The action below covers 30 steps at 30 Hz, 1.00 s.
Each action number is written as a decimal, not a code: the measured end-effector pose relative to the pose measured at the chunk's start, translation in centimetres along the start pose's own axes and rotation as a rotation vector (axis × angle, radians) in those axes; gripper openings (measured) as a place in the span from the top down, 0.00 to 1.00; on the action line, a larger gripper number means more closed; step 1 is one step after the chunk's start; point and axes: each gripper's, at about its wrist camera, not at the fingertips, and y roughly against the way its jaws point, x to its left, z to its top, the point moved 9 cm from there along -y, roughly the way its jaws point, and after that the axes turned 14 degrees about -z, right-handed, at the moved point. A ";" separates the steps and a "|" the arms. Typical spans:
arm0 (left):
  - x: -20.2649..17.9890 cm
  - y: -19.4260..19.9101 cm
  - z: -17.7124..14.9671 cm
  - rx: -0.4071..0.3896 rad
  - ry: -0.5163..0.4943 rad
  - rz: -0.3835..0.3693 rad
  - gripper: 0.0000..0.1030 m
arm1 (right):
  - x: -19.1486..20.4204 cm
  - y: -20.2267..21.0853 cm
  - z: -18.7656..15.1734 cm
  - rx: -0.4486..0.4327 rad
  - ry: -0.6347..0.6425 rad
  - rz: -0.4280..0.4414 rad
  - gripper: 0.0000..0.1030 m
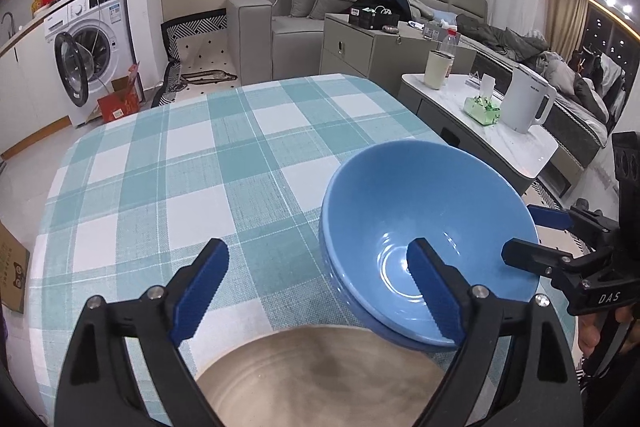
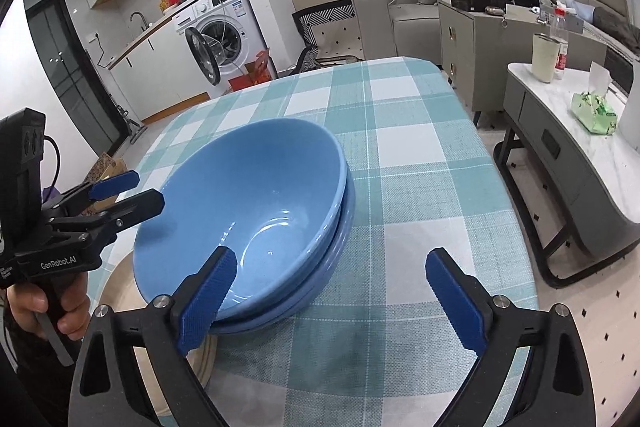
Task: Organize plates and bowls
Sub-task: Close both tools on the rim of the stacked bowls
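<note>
Nearest, at the near edge of the table [image 1: 168, 163], one beige plate [image 1: 320, 375] is seen. Two blue bowls [image 2: 248, 211] are nested just beyond it, the lower one's edge overlapping the plate. The left gripper [image 1: 320, 287] is held with jaws apart, one finger [image 1: 432, 295] over the bowls' rim, nothing clamped. The right gripper [image 2: 332, 299] is likewise spread wide, one finger [image 2: 208, 299] at the rim. Farther off, a side table [image 1: 520, 147] with one white kettle [image 1: 524, 99] and one washing machine [image 2: 220, 31] are seen.
</note>
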 end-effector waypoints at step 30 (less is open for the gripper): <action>-1.4 -3.2 -1.6 0.077 0.046 -0.112 0.55 | 2.0 -1.4 -0.5 0.057 -0.063 0.111 0.24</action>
